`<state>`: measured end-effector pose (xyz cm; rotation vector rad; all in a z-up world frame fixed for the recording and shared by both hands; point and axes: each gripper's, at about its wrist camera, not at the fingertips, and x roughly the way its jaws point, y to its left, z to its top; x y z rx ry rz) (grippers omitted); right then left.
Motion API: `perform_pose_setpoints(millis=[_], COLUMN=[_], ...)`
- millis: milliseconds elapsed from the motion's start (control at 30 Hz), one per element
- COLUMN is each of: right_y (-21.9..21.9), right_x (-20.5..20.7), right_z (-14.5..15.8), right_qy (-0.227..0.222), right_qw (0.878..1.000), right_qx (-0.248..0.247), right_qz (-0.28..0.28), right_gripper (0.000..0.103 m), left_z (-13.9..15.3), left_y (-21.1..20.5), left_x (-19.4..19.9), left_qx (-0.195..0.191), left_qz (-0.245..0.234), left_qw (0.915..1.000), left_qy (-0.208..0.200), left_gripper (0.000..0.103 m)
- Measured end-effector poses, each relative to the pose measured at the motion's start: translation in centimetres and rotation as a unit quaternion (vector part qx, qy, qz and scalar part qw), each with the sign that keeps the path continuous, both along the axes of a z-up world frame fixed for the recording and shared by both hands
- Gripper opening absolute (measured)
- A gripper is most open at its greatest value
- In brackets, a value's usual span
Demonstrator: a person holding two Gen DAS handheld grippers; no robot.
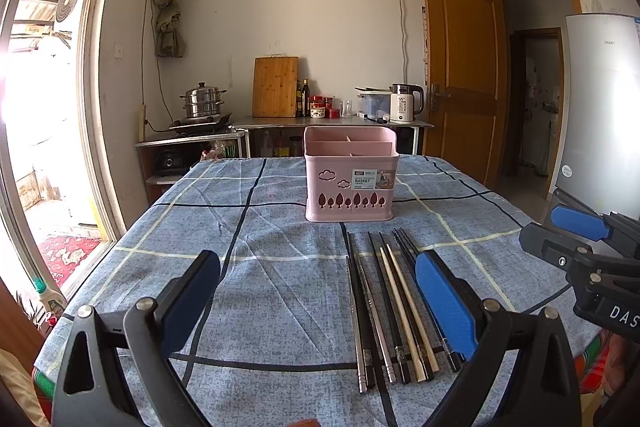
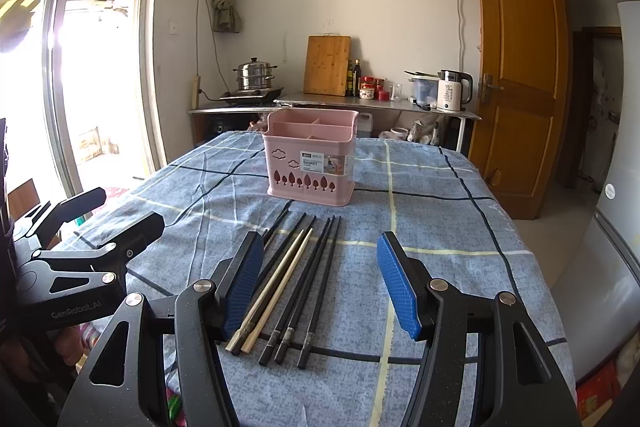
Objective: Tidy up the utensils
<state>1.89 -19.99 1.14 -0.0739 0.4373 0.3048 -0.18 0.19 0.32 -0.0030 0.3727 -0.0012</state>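
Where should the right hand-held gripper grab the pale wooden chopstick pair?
Probably mid-shaft on the pale wooden chopstick pair, from above, fingers straddling across it. It lies flat on the tablecloth, black chopsticks close alongside. The right hand-held gripper is open over it.

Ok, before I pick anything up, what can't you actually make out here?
- Pink basket floor: hidden by its own walls, both views; whether it holds anything is unknown.
- Chopsticks: rightmost ones partly behind the left tool pad; in the right wrist view, leftmost ones behind the right tool pad.
- Basket label small print: too small.
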Motion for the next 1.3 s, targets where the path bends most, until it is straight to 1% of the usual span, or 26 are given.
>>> perform_pose_setpoints(millis=[1300], right_y=[0.17], right_x=[0.16], right_z=[-0.18], right_qy=[0.002], right_qw=[1.0], right_qx=[0.001], right_qz=[-0.001], right_gripper=[0.06], left_z=[0.45], left_y=[0.31], left_x=[-0.34], left_qx=[-0.005], left_qz=[0.0], left_qw=[1.0], left_qy=[0.0], left_gripper=[0.1])
